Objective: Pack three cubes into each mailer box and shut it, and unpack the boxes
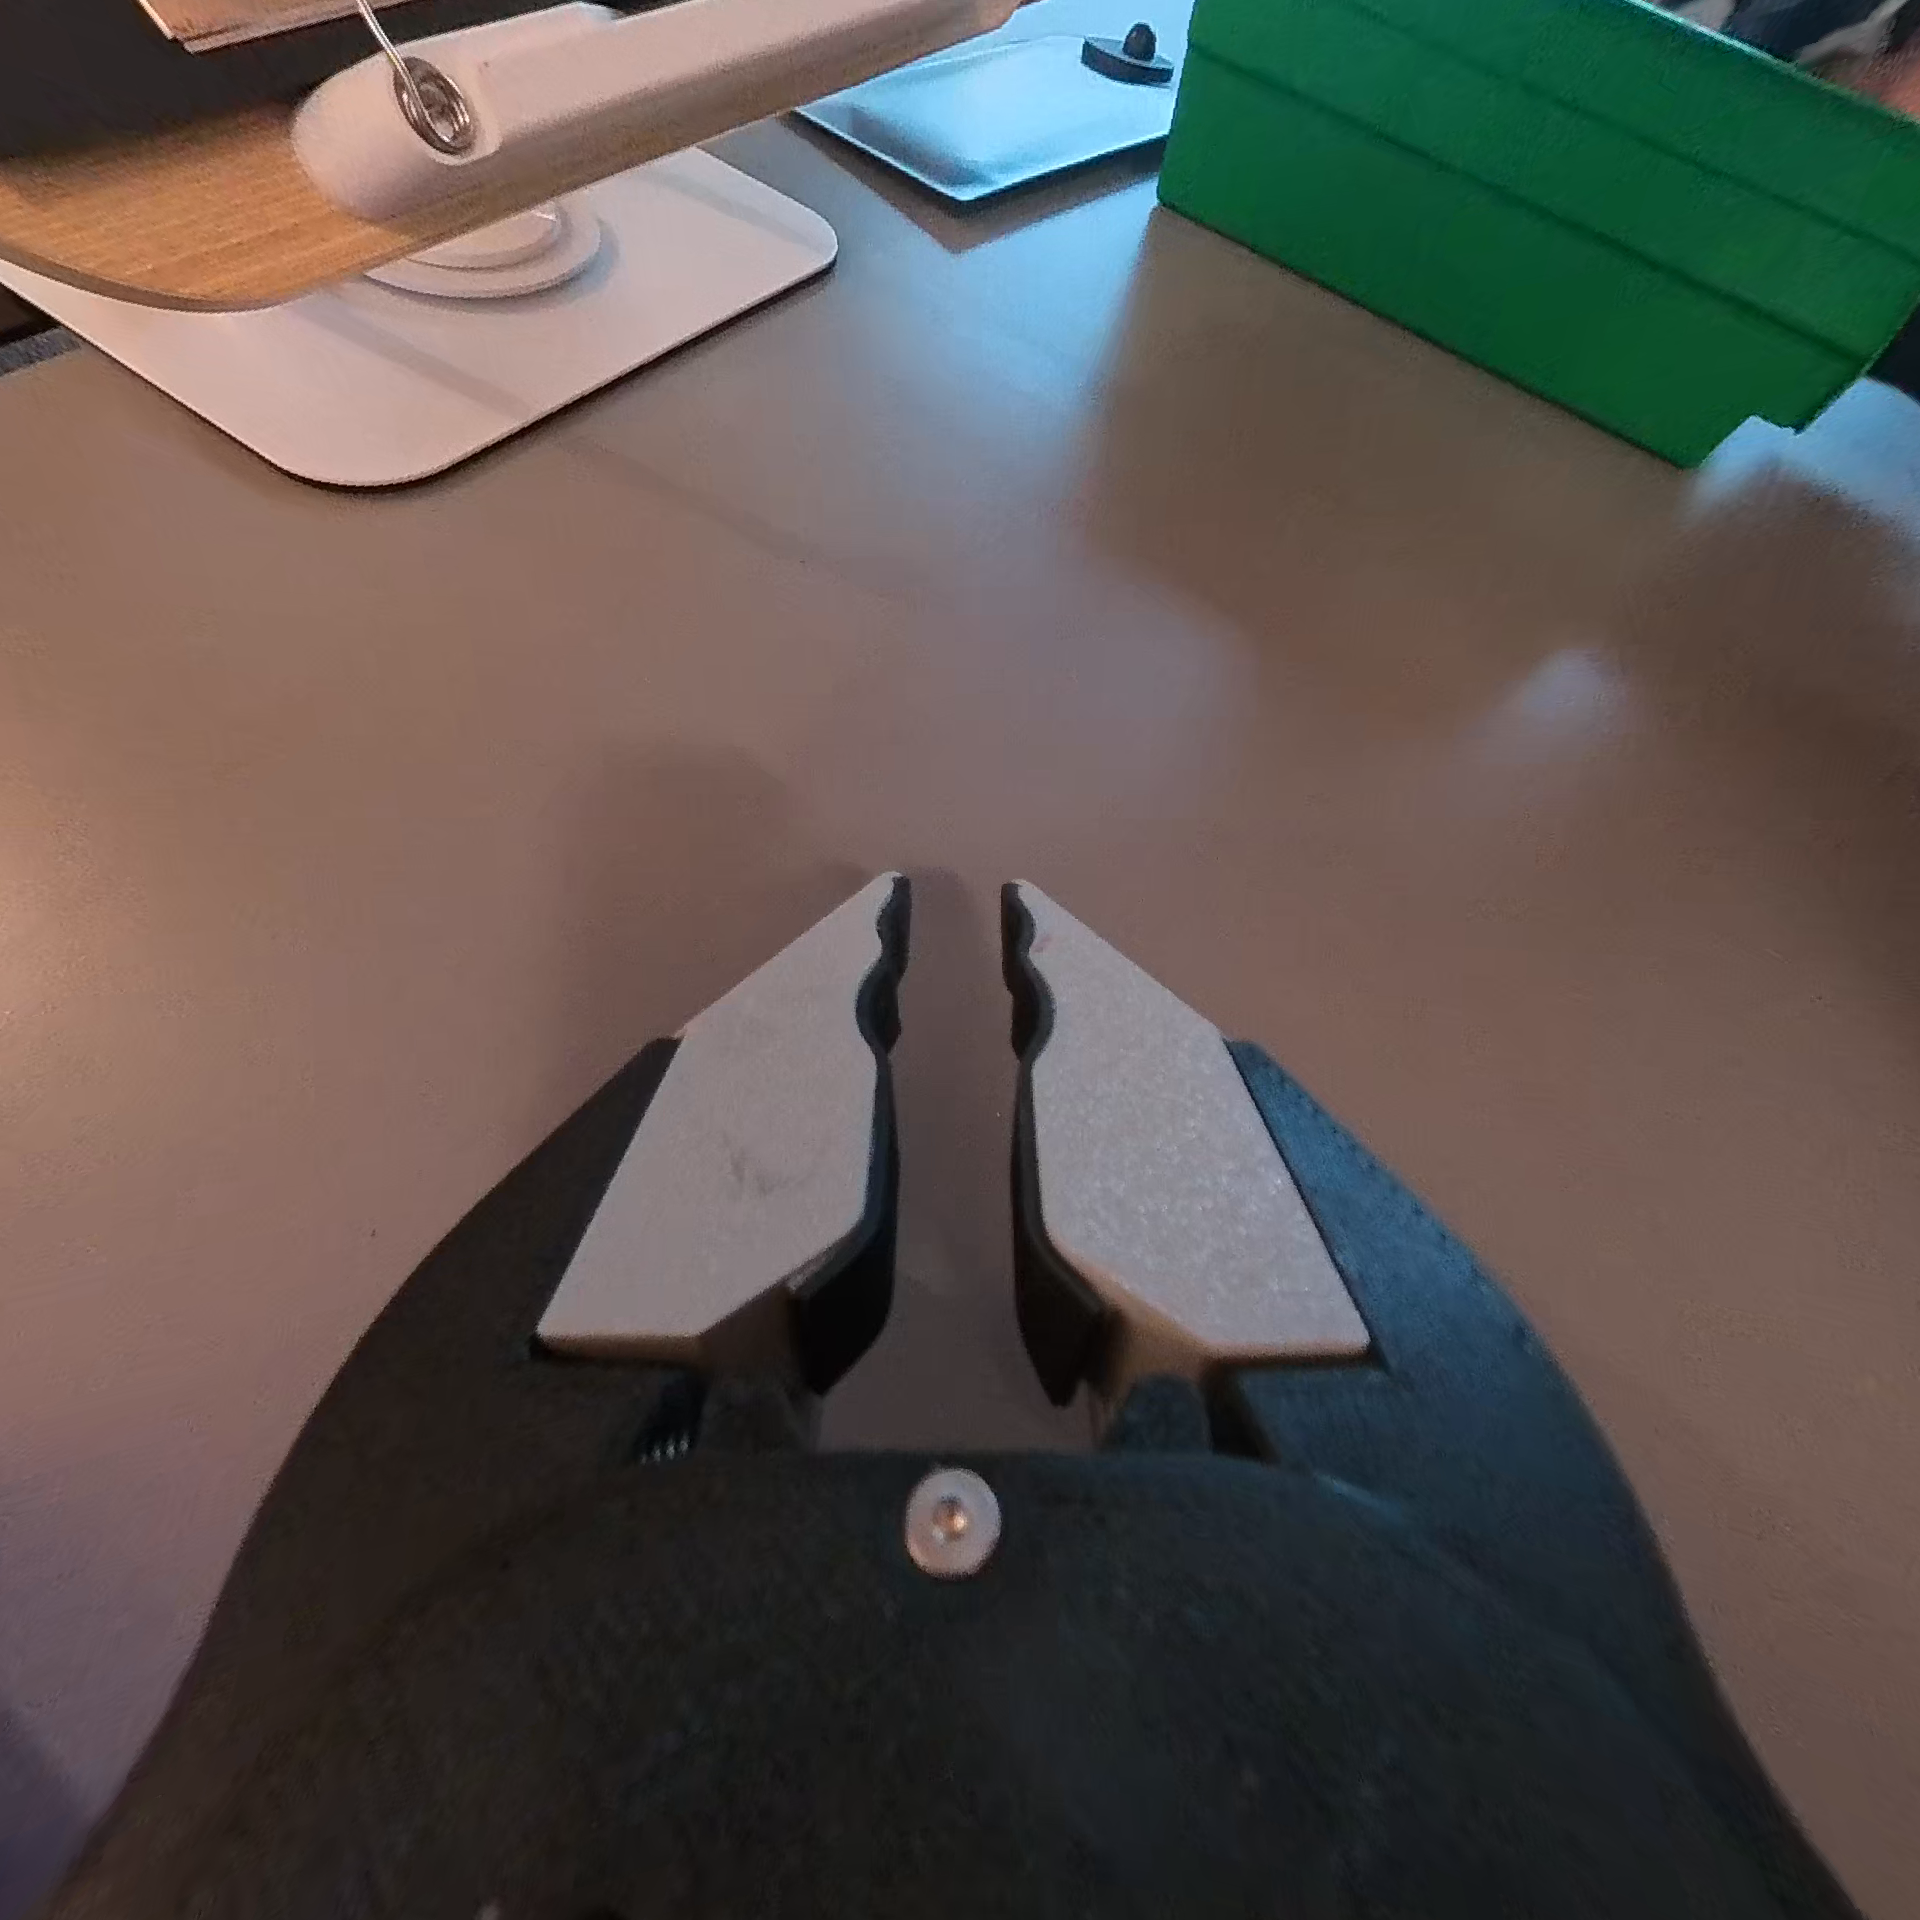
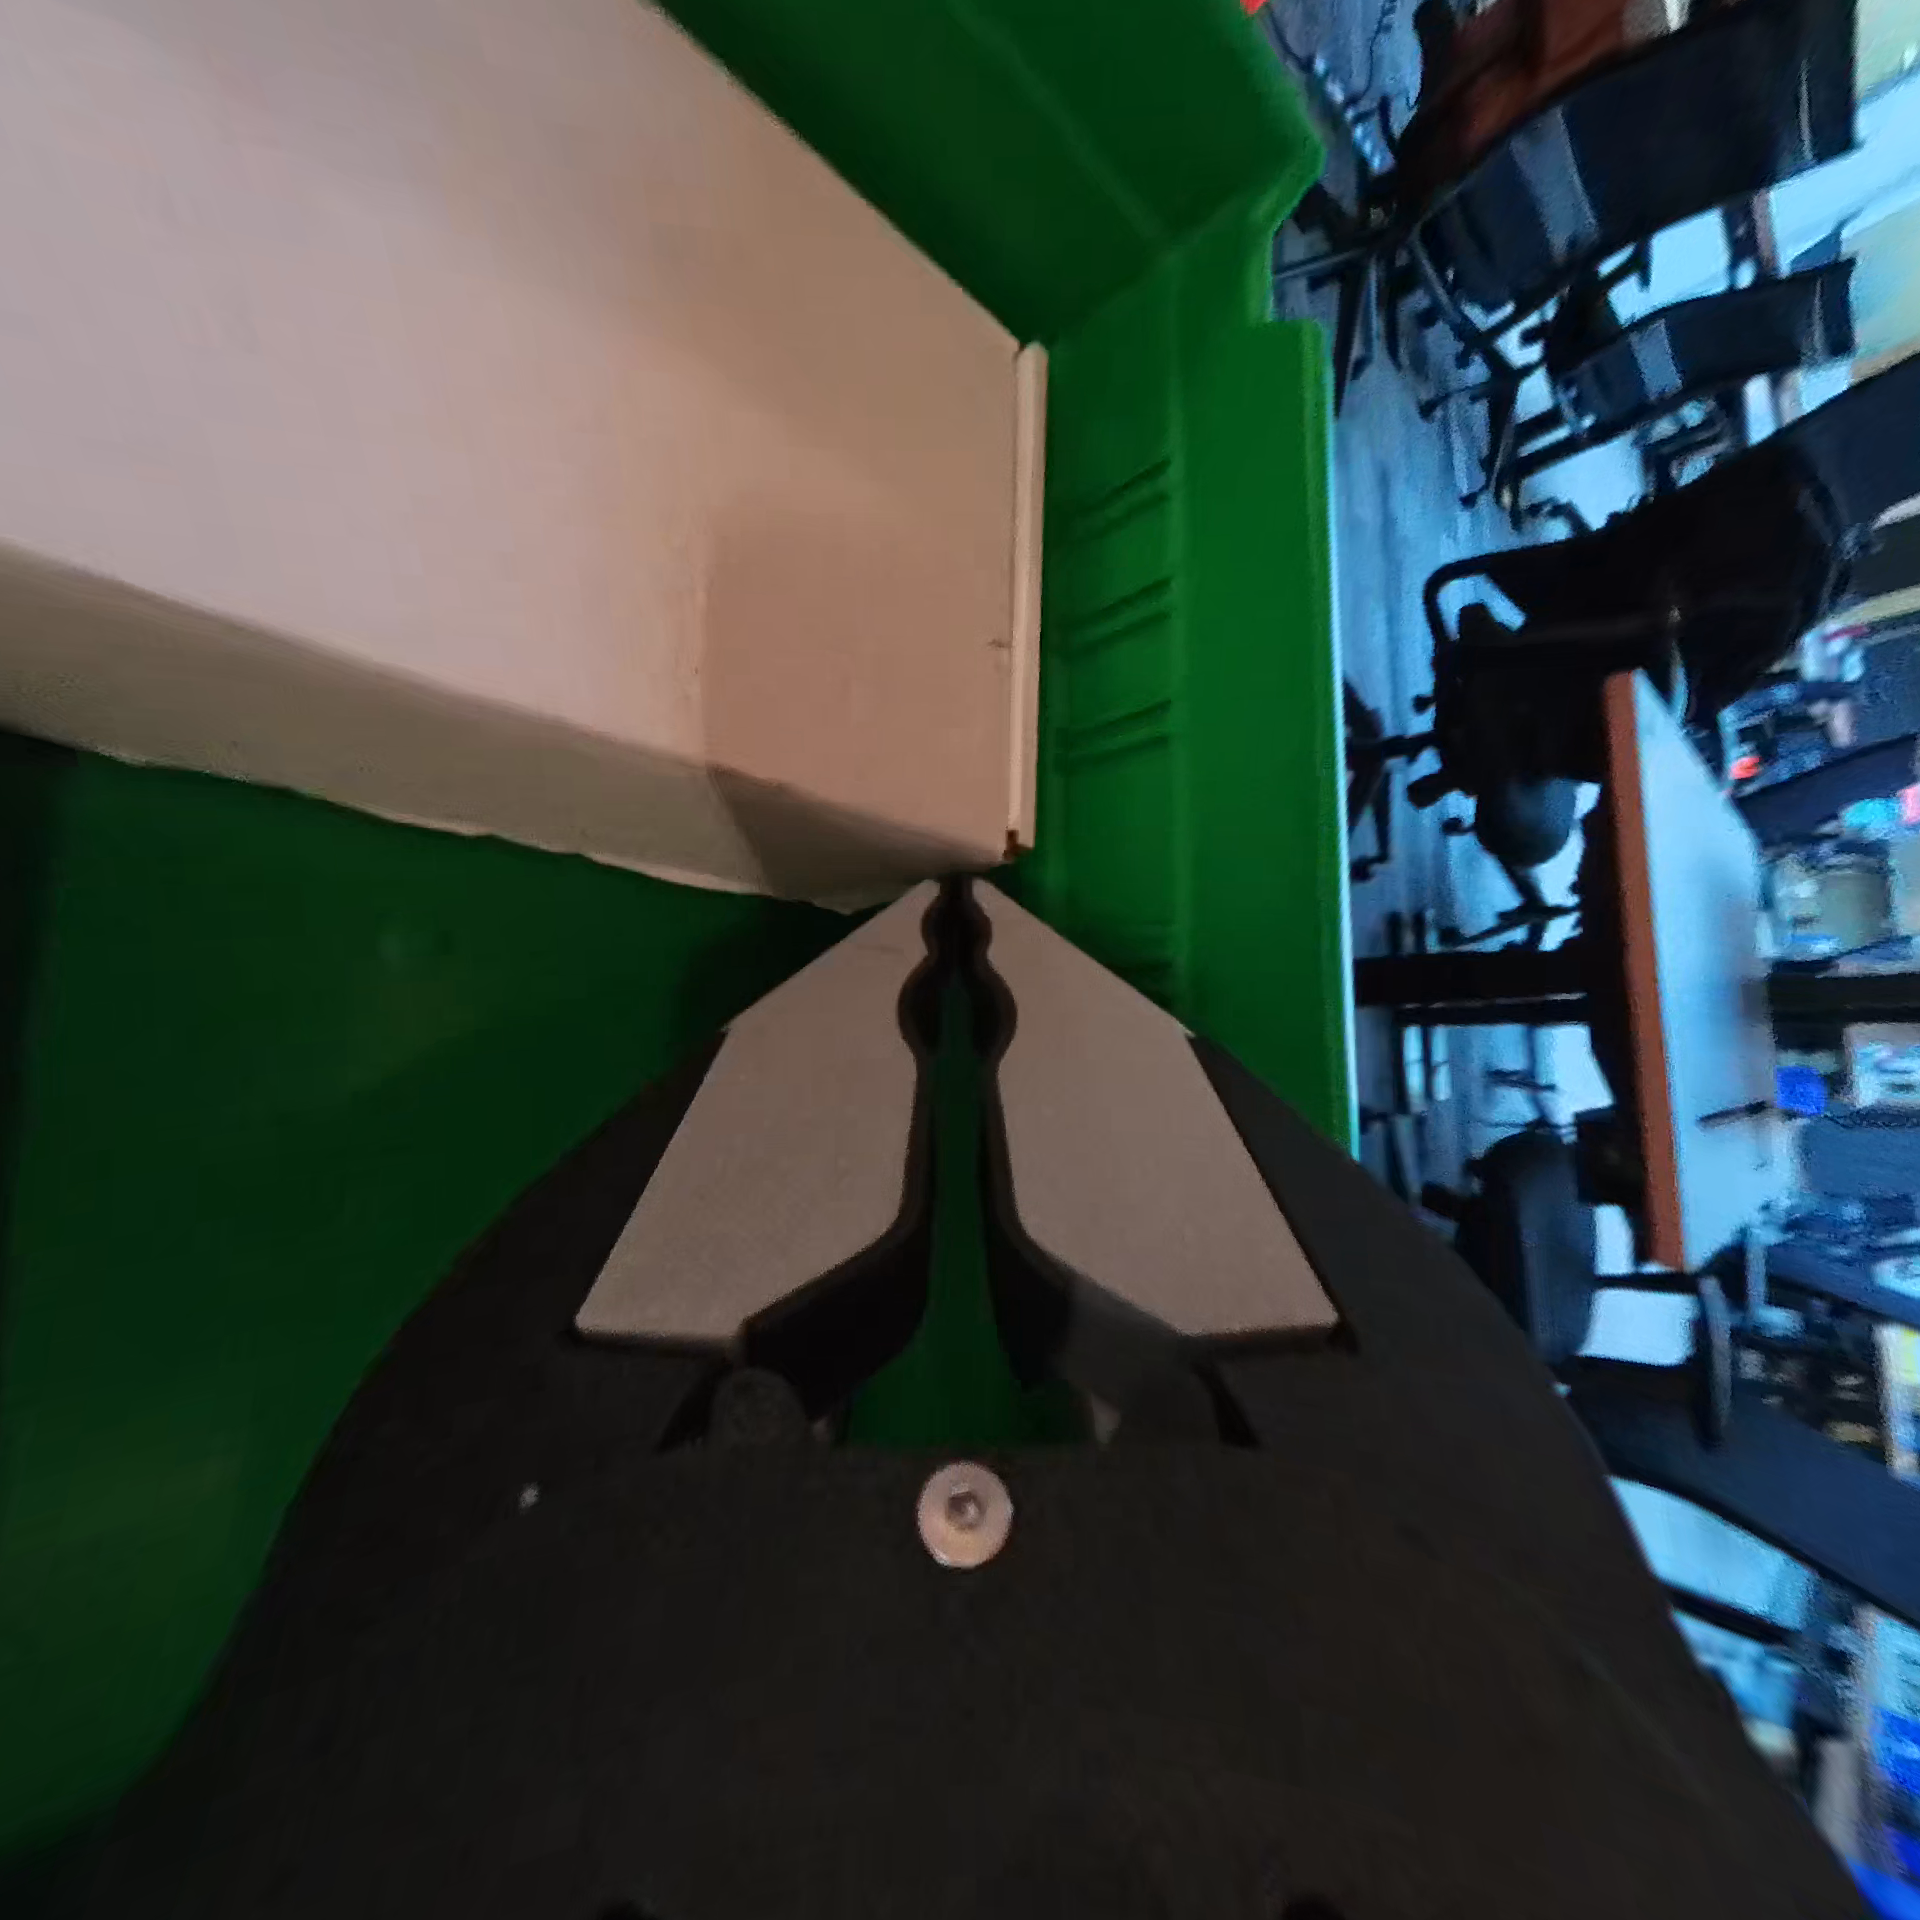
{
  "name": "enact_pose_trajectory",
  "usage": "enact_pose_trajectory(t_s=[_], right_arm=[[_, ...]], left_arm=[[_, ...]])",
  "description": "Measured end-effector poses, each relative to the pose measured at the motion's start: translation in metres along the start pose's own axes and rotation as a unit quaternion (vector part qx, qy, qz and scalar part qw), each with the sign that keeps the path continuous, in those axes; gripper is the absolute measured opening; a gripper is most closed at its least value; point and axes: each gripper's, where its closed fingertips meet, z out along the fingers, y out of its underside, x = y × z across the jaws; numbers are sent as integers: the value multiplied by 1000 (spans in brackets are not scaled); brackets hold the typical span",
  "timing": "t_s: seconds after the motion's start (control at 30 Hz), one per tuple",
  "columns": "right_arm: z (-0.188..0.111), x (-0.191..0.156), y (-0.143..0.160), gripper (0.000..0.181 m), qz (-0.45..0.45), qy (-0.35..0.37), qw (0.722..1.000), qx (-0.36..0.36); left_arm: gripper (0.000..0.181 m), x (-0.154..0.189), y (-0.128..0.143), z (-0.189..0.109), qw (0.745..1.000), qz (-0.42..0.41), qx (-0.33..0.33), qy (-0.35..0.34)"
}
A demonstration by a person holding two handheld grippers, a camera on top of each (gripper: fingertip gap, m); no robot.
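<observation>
Your left gripper (image 1: 956,894) hovers over the bare worktop (image 1: 935,623), fingers slightly apart and empty. Your right gripper (image 2: 958,885) has its fingers pinched on the white box's (image 2: 520,416) corner, inside the green bin (image 2: 1164,520).

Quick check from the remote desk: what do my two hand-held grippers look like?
Both match. The left hand-held gripper and right hand-held gripper each have a textured black body, one silver screw at the centre, and two pale grey tapered fingers with wavy black inner pads. No cables or sleeves show.
</observation>
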Motion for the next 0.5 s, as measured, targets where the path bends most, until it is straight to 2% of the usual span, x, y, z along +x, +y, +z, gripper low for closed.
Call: enact_pose_trajectory(t_s=[0.03, 0.17, 0.27, 0.33, 0.43, 0.5], right_arm=[[-1, -1, -1, 0, 18, -8, 1000, -1], [1, -6, 3, 6, 93, -53, 994, -31], [1, -1, 3, 11, 101, -45, 993, -27], [-4, 2, -2, 11, 99, -34, 994, -7], [-26, -3, -22, 15, 118, -65, 989, 53], [-48, 0, -43, 26, 142, -82, 981, 100]], left_arm=[[16, 0, 0, 0, 1000, 0, 0, 0], [16, 0, 0, -1, 1000, 0, 2, 0], [15, 0, -1, -1, 1000, -2, 6, 0], [16, 0, -1, -1, 1000, -4, 4, 2], [16, 0, 0, 0, 1000, -1, -1, 1], [16, 1, 1, 1, 1000, 4, -4, -1]])
